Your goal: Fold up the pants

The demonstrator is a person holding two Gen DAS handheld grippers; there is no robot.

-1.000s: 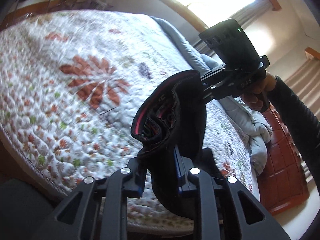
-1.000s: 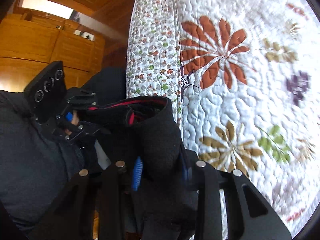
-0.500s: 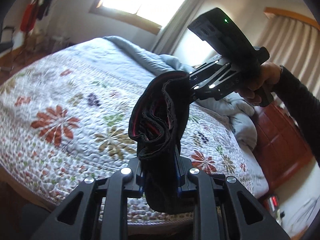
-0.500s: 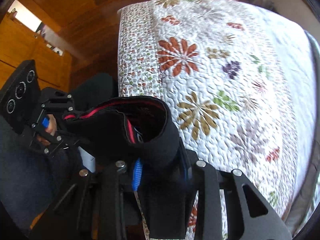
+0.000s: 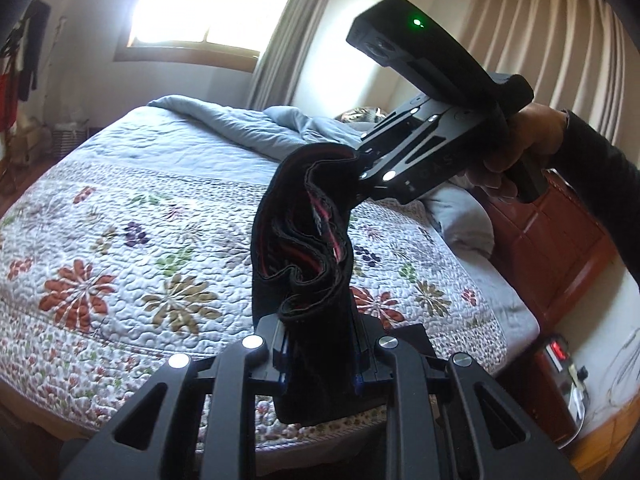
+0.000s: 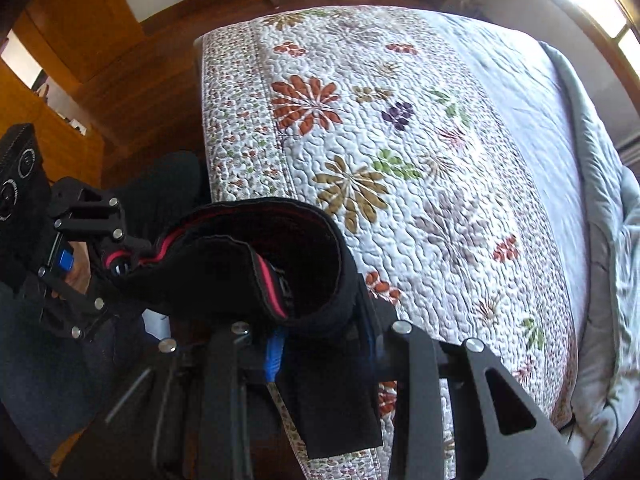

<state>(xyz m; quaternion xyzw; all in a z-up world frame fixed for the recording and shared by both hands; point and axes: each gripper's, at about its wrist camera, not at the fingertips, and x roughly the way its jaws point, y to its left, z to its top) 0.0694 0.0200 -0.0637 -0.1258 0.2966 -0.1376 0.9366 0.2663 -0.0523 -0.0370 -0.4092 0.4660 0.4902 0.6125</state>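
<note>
Over on the left, the left hand-held gripper (image 5: 320, 354) is pinching one end of the black pants (image 5: 304, 248) at the red-trimmed waistband, fingers pressed tight on bunched cloth. Across to the right, the right hand-held gripper (image 6: 320, 344) is clamped on the other end. The pants hang in the air between them, above the near edge of the bed (image 6: 440, 160), not touching the quilt. Held up like this, I'd say, to let the legs drop straight before laying down. The waistband's long axis runs gripper to gripper, slack and rumpled; the legs fall out of sight below.
</note>
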